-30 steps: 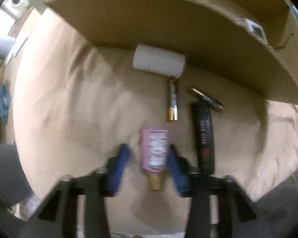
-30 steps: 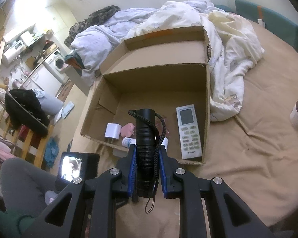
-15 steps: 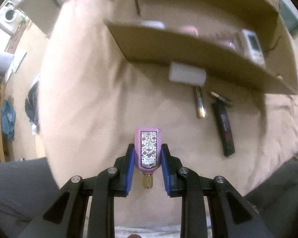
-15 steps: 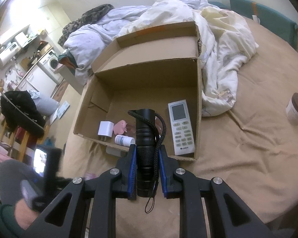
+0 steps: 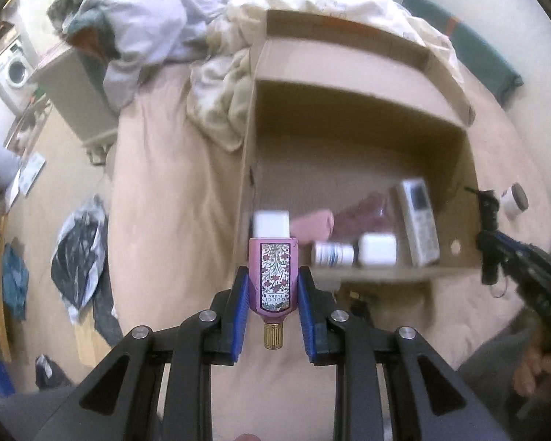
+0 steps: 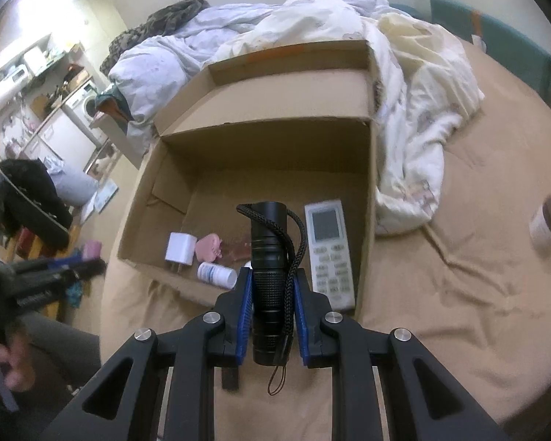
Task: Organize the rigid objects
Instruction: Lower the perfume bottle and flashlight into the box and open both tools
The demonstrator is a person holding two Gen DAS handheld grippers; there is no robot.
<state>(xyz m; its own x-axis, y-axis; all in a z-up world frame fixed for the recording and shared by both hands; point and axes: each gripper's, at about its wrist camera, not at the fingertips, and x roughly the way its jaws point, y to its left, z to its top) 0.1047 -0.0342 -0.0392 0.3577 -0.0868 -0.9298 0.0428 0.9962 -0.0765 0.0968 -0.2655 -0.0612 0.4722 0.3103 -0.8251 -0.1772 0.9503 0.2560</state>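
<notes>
My left gripper is shut on a pink perfume bottle with a gold cap, held in the air before the near wall of the open cardboard box. My right gripper is shut on a black flashlight with a cord, above the box's near edge. Inside the box lie a white remote, a white charger, a pink object and a small white bottle. The right gripper shows at the right edge of the left wrist view; the left gripper shows at the left of the right wrist view.
The box sits on a tan bedsheet. A rumpled white duvet lies behind and right of it. A white jar with a brown lid stands on the sheet at the right. A dark item lies below the box's near wall.
My left gripper closed on the perfume bottle, lifted it off the sheet and tilted up toward the box. My right gripper moved closer to the box with the flashlight.
</notes>
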